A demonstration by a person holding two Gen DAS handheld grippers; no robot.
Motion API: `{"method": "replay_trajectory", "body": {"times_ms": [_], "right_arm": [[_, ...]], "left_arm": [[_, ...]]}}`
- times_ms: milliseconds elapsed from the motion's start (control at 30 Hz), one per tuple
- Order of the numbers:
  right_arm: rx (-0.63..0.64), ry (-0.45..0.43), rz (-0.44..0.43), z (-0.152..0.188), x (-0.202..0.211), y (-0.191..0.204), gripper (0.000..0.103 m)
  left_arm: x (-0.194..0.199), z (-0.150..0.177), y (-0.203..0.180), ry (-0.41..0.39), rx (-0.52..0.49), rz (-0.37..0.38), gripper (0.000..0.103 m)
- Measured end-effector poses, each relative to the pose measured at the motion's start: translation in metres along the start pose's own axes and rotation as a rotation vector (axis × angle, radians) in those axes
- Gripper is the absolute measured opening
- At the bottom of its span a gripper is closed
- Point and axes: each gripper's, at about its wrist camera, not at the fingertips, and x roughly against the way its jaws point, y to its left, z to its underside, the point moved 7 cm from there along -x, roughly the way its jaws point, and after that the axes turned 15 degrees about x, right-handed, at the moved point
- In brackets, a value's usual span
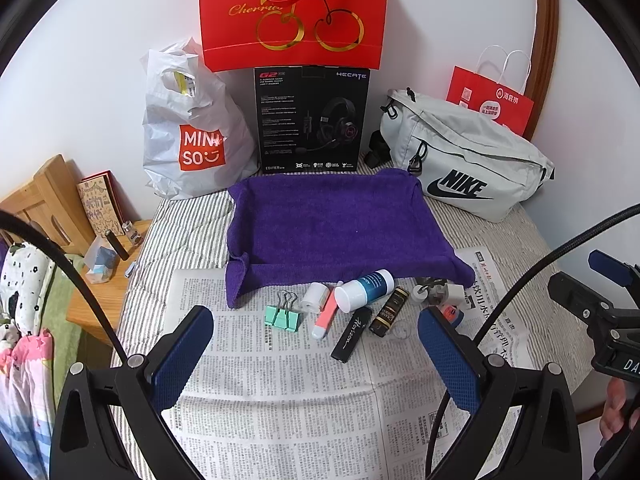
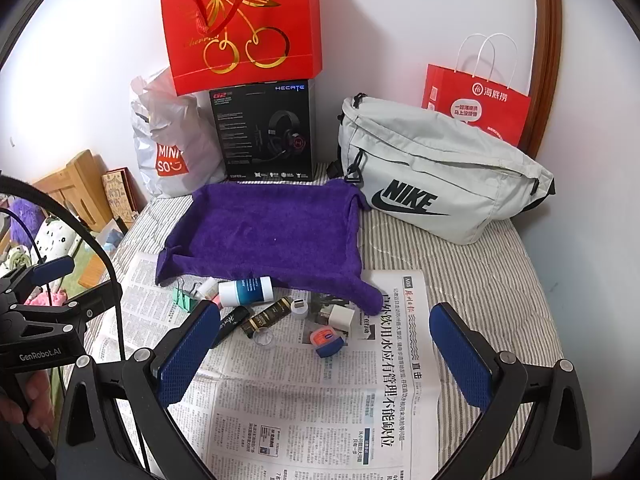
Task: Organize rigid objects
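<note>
A cluster of small rigid items lies on a spread newspaper (image 2: 320,392), just in front of a purple towel (image 1: 340,224) shaped like a shallow tray. From left to right: mint binder clips (image 1: 282,312), a small white tube (image 1: 315,298), a pink-and-white stick (image 1: 325,316), a white bottle with a blue label (image 1: 364,289) lying on its side, a black tube with script lettering (image 1: 352,334), a dark gold-lettered tube (image 1: 388,311), a white charger plug (image 2: 341,317) and a small round tin with an orange lid (image 2: 326,340).

The left gripper (image 1: 316,360) and right gripper (image 2: 324,354) both hover above the paper, jaws spread wide, holding nothing.

The newspaper covers a striped bedsheet (image 2: 480,280). Against the white wall stand a Miniso plastic bag (image 1: 192,128), a black headset box (image 1: 312,120) with a red cherry gift bag (image 1: 294,12) on top, a grey Nike waist bag (image 1: 464,160) and a red paper bag (image 1: 490,104).
</note>
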Motion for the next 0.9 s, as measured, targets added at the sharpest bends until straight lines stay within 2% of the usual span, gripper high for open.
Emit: {"method": "replay_trajectory", "body": {"times_ms": [900], "right_arm": [[-0.018,-0.001,-0.007,0.0001,-0.0039,-0.0052,0.103]], "left_arm": [[-0.0063,-0.0017,0.0055,-0.002,-0.009,-0.009,0.103]]}}
